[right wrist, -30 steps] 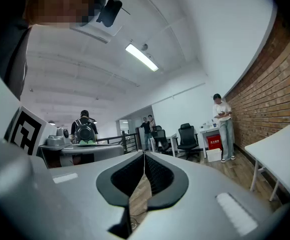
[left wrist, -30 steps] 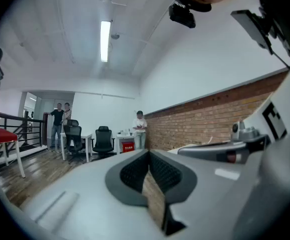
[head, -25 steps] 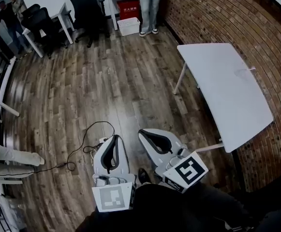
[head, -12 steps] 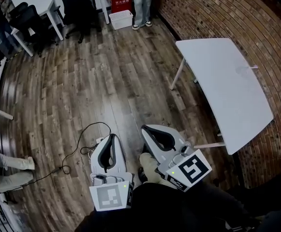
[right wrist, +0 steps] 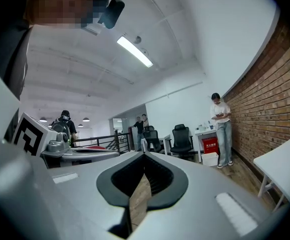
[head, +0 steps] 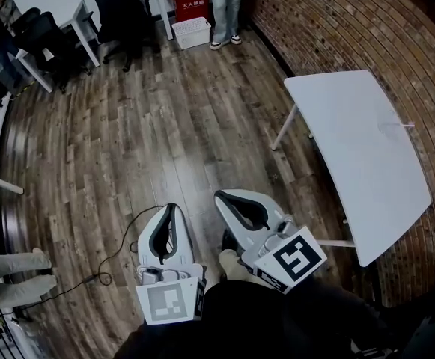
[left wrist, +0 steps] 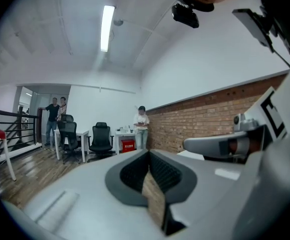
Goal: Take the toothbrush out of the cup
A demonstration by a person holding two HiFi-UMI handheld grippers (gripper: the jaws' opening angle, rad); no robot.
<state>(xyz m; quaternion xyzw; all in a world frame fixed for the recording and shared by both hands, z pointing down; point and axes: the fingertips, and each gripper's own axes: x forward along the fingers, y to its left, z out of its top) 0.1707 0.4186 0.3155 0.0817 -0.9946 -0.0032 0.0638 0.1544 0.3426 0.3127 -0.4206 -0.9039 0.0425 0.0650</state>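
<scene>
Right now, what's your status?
Left tool shut, empty. Right tool shut, empty. No cup or toothbrush in view. Table off right, cable near left tool.

I can't pick out the toothbrush or cup for sure. Only candidate I see: a faint small translucent shape (head: 388,128) on the flat white table (head: 352,118), near its right edge, with a thin pale stick (head: 407,125) jutting past that edge. Too small to tell more.

White table (head: 361,149), red brick wall (head: 329,21), brown floor (head: 127,140)
</scene>
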